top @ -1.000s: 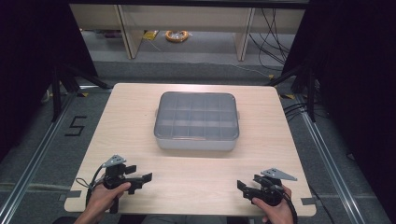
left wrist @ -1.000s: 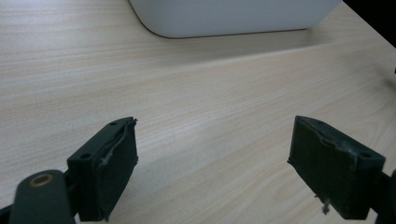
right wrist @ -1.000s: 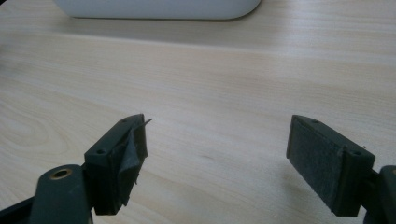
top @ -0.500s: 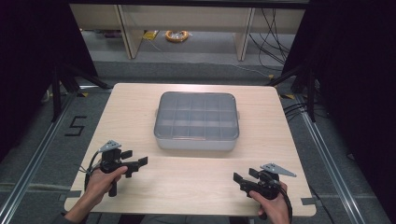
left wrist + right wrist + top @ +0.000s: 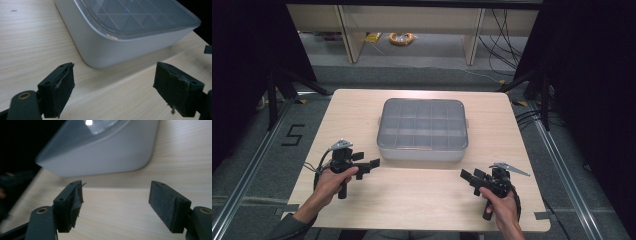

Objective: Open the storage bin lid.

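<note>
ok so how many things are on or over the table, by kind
grey compartment box with clear lid: 1
handheld grippers: 2, left gripper and right gripper, both open with nothing between the jaws
total: 3

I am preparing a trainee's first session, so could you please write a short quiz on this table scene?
1. True or false: the clear lid lies on the grey plastic compartment box.
2. Which is nearer the box: the left hand-held gripper or the right hand-held gripper?
3. What lies between the jaws of each gripper?

Key:
1. True; the lid covers the grid of compartments.
2. The left one, close to the box's front left corner.
3. Nothing; both stand open over the bare light wooden table.
</note>
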Available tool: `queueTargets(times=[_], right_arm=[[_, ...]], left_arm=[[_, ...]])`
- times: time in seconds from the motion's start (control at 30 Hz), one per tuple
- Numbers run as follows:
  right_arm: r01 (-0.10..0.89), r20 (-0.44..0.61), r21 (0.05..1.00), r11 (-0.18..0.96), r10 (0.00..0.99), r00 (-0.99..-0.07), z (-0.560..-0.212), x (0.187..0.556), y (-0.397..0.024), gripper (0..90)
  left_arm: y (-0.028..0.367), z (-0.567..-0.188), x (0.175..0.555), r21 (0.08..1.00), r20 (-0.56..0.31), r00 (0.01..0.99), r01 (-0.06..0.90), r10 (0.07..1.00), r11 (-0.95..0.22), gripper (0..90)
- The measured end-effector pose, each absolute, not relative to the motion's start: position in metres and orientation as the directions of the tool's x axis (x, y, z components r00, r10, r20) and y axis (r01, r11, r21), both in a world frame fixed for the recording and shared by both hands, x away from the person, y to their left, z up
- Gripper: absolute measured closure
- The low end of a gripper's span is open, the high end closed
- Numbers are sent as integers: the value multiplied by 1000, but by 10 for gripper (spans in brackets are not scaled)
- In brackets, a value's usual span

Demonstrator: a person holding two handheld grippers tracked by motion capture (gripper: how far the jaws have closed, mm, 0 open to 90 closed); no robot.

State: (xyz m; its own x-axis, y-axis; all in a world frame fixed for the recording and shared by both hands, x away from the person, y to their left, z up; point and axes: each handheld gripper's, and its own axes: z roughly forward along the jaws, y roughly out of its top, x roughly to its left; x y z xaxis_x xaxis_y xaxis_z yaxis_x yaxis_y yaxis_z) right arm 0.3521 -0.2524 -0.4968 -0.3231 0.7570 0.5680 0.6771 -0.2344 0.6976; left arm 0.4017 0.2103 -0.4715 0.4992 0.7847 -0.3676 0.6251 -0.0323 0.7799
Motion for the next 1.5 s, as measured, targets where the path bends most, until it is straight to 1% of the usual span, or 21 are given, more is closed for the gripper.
queueTargets(times=[0.03, 0.1, 0.27, 0.3, 0.33, 0.37, 0.57, 0.6, 0.63, 0.73, 0.83, 0.87, 1.0, 1.03, 1.1, 1.3, 1.33, 1.37, 1.4, 1.43, 1.5], right_arm=[[690, 596, 679, -250, 738, -318, -494, 353, -251, 287], [680, 566, 698, -224, 755, -332, -488, 354, -247, 288], [660, 550, 717, -225, 765, -337, -477, 373, -251, 322], [678, 569, 691, -250, 767, -297, -472, 375, -249, 323], [688, 581, 679, -255, 760, -292, -469, 379, -250, 324], [663, 541, 713, -226, 779, -317, -470, 385, -253, 325], [646, 502, 730, -222, 816, -287, -459, 415, -258, 324], [642, 501, 734, -223, 815, -290, -457, 421, -259, 324], [664, 529, 704, -253, 811, -252, -453, 423, -256, 324], [657, 522, 709, -255, 816, -246, -448, 441, -258, 329], [652, 517, 712, -260, 822, -238, -447, 455, -260, 332], [635, 489, 736, -233, 832, -262, -449, 461, -263, 333], [643, 480, 731, -229, 842, -246, -450, 479, -261, 343], [679, 549, 673, -295, 813, -191, -448, 480, -255, 342], [676, 548, 682, -281, 808, -217, -451, 489, -257, 339], [691, 552, 670, -271, 805, -219, -455, 509, -251, 349], [703, 566, 651, -286, 800, -199, -457, 510, -248, 351], [679, 517, 696, -233, 819, -250, -461, 515, -250, 352], [730, 590, 614, -299, 789, -173, -458, 512, -243, 355], [705, 538, 663, -250, 814, -218, -462, 515, -244, 360], [708, 540, 662, -246, 812, -222, -463, 516, -241, 366]], left_arm=[[210, -469, 403, 786, -360, 505, 617, 785, -36, 160], [209, -463, 408, 795, -360, 508, 606, 783, -27, 160], [212, -455, 421, 795, -365, 487, 606, 793, -5, 173], [214, -454, 426, 788, -387, 479, 615, 788, 13, 174], [214, -453, 427, 787, -393, 478, 617, 785, 19, 174], [215, -453, 430, 785, -400, 476, 619, 783, 25, 176], [213, -452, 445, 767, -420, 453, 641, 787, 40, 187], [213, -453, 447, 770, -413, 458, 638, 787, 33, 187], [213, -453, 450, 770, -418, 458, 637, 784, 38, 189], [212, -452, 458, 761, -424, 448, 647, 787, 42, 202], [212, -453, 463, 771, -420, 429, 633, 800, 66, 259], [211, -453, 466, 767, -424, 427, 638, 798, 66, 261], [211, -456, 475, 759, -431, 419, 648, 799, 70, 270], [211, -457, 477, 757, -432, 418, 650, 799, 69, 270], [210, -458, 481, 755, -437, 418, 652, 797, 72, 270], [209, -456, 497, 750, -445, 411, 657, 796, 80, 267], [209, -457, 498, 748, -447, 407, 659, 797, 83, 268], [208, -458, 499, 745, -448, 405, 662, 797, 83, 271], [207, -459, 500, 744, -450, 406, 663, 795, 83, 274], [206, -460, 501, 740, -451, 408, 668, 794, 77, 275], [205, -461, 503, 736, -457, 404, 672, 792, 82, 274]])
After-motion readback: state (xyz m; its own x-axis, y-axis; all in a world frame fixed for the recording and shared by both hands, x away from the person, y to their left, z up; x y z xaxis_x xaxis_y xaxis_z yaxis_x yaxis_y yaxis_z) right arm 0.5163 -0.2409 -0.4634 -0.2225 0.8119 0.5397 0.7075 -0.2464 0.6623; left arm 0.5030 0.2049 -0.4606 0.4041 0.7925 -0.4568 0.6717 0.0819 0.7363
